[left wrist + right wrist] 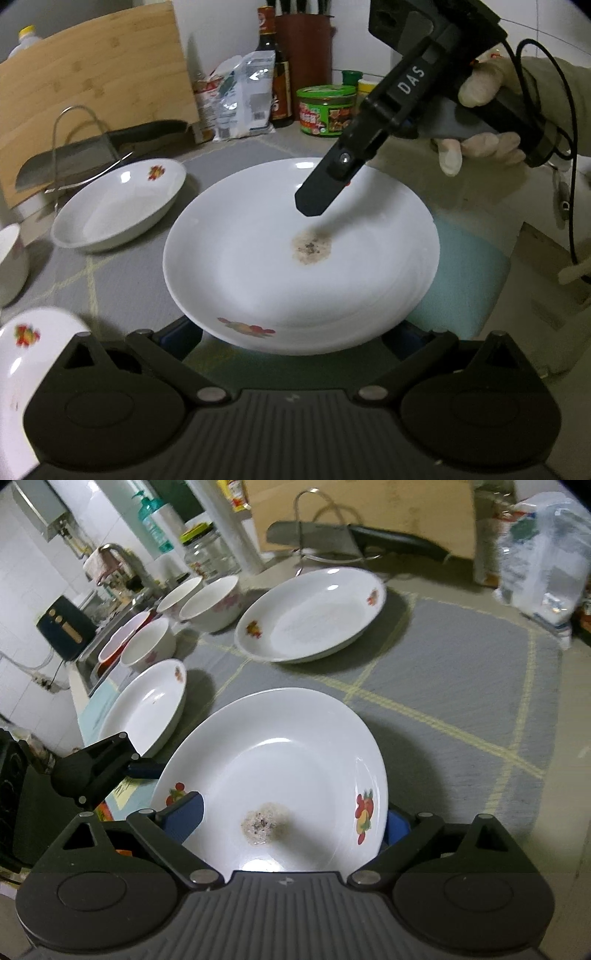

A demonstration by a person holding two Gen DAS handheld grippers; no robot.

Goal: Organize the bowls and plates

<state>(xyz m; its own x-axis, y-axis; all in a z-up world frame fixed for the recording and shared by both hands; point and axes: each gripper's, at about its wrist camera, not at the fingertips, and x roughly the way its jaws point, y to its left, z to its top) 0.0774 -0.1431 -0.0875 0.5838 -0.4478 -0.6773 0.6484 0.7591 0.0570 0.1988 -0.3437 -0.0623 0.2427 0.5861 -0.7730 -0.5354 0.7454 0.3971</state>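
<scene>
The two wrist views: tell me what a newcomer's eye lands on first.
A white plate with a brown stain at its centre fills both views, and the left gripper and the right gripper reach around its rim from opposite sides. Behind it on the grey mat sits a clean fruit-printed plate, with bowls lined up toward the sink.
</scene>
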